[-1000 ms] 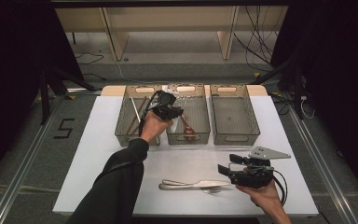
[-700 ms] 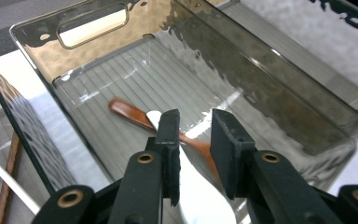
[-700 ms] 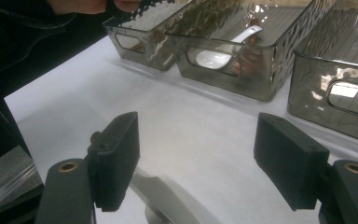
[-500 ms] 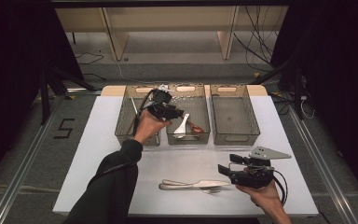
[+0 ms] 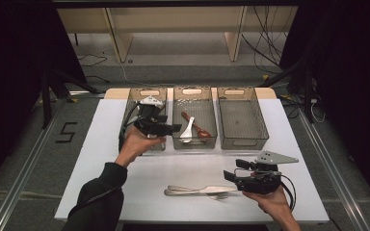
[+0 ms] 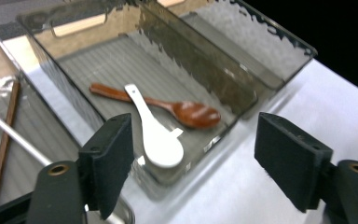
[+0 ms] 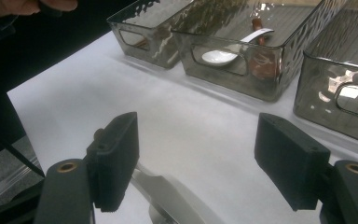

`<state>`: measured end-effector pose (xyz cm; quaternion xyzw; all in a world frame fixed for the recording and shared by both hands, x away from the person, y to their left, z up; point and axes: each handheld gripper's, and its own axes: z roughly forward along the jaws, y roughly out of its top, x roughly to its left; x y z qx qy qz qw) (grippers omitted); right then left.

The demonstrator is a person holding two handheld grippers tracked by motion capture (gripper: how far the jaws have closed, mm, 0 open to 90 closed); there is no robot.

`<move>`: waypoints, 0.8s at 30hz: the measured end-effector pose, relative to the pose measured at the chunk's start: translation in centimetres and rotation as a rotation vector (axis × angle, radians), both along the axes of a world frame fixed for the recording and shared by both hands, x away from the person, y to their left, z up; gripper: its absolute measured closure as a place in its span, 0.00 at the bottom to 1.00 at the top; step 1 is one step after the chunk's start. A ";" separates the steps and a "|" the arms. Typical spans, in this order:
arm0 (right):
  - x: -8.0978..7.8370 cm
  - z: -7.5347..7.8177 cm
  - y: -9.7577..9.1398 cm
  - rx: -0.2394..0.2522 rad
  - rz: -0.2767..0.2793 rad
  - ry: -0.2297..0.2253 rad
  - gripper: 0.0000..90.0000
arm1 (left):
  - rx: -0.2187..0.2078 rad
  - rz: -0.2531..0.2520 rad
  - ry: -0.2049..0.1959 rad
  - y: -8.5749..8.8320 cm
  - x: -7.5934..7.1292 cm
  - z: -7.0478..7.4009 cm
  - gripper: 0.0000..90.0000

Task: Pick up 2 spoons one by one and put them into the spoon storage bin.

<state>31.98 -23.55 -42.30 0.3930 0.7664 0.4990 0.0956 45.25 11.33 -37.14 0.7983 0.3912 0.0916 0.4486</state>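
Note:
Three smoky clear bins stand in a row at the back of the white table. In the middle bin (image 5: 194, 140) a white spoon (image 5: 188, 130) (image 6: 156, 140) lies across a brown wooden spoon (image 5: 198, 127) (image 6: 189, 113). My left gripper (image 5: 172, 128) (image 6: 193, 163) hovers over the front of the left bin (image 5: 134, 98) and points at the middle one. Its jaws have just been opening and nothing is between them. Near the front right, my right gripper (image 5: 236, 169) (image 7: 196, 158) stands open just above the table, over the handle end of metal cutlery (image 5: 197, 191) (image 7: 168, 198).
The left bin holds a brown chopstick (image 6: 4, 140) and a metal one (image 6: 14, 133). The right bin (image 5: 241, 140) has nothing in it. The white table (image 5: 192, 163) is bare between the bins and the cutlery. Dark floor and rails flank the table.
The left gripper's jaws have opened and let go of the white spoon, which now lies in the middle bin. The left hand has drawn left and toward the person. The right hand kept still.

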 end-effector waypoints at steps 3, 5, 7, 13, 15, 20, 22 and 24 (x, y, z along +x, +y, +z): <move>0.1 0.0 0.1 -0.005 0.003 -0.001 0.35 | -0.013 0.006 -0.002 0.7 -0.9 -0.5 0.26; 0.1 0.0 0.2 -0.007 0.006 0.000 0.35 | -0.028 0.017 -0.014 1.1 -1.5 -0.7 0.25; 0.2 -0.1 0.3 -0.009 0.011 0.000 0.35 | -0.043 0.023 -0.023 1.5 -1.9 -0.7 0.24; 0.4 -0.1 0.7 -0.021 0.025 0.006 0.35 | -0.059 0.020 -0.041 2.4 -3.5 -1.3 0.22; 0.4 -0.1 0.9 -0.023 0.033 0.008 0.35 | -0.070 0.019 -0.045 2.7 -3.9 -1.7 0.21; 0.6 -0.2 1.5 -0.043 0.057 0.013 0.35 | -0.096 0.024 -0.041 3.8 -4.7 -2.7 0.19; 0.6 -0.2 1.8 -0.056 0.069 0.011 0.35 | -0.101 0.023 -0.048 4.1 -5.0 -2.9 0.19; 0.6 -0.2 2.2 -0.072 0.081 0.010 0.35 | -0.103 0.022 -0.058 4.3 -5.3 -3.0 0.19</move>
